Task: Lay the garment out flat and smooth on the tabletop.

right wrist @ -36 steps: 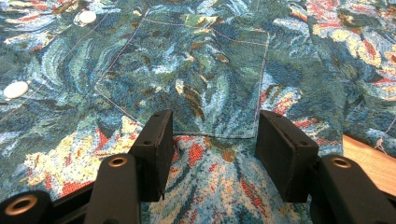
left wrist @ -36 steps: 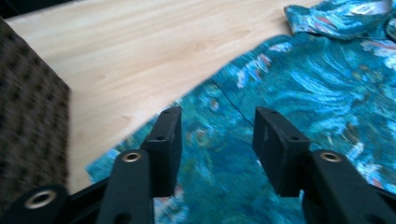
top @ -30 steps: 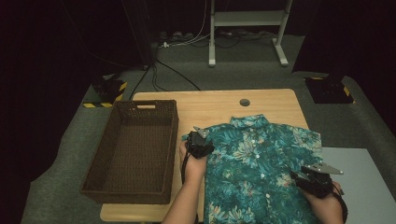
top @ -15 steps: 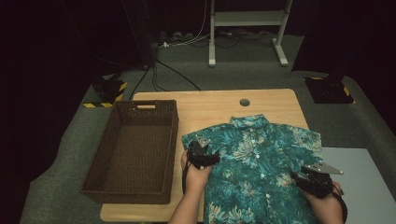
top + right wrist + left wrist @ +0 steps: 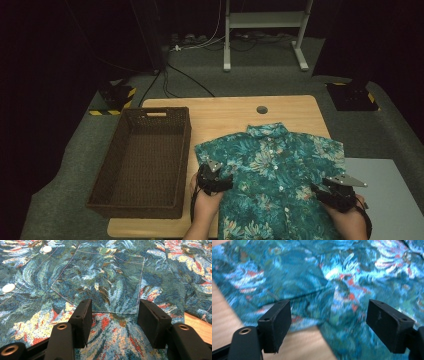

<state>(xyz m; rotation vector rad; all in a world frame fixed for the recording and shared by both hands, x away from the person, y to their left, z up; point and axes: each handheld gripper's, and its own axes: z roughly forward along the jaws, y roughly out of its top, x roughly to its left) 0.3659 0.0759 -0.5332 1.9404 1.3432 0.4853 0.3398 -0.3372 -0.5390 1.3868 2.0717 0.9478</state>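
A teal floral short-sleeved shirt (image 5: 275,180) lies spread face up on the wooden table (image 5: 225,112), collar toward the far edge. My left gripper (image 5: 222,182) hovers at the shirt's left side below the sleeve; its jaws stand wide open over the sleeve hem (image 5: 312,293) and bare wood. My right gripper (image 5: 325,192) sits over the shirt's right side, jaws open above the chest pocket (image 5: 105,282), nothing held between them. White buttons (image 5: 8,288) show along the placket.
A dark brown wicker basket (image 5: 142,160) stands empty on the table's left part. A grey surface (image 5: 390,200) adjoins the table at the right. A round cable hole (image 5: 261,109) sits near the far edge. Floor cables and a white stand lie beyond.
My left gripper has moved nearer the front edge, from the left sleeve down along the shirt's left side. The right gripper has stayed in place.
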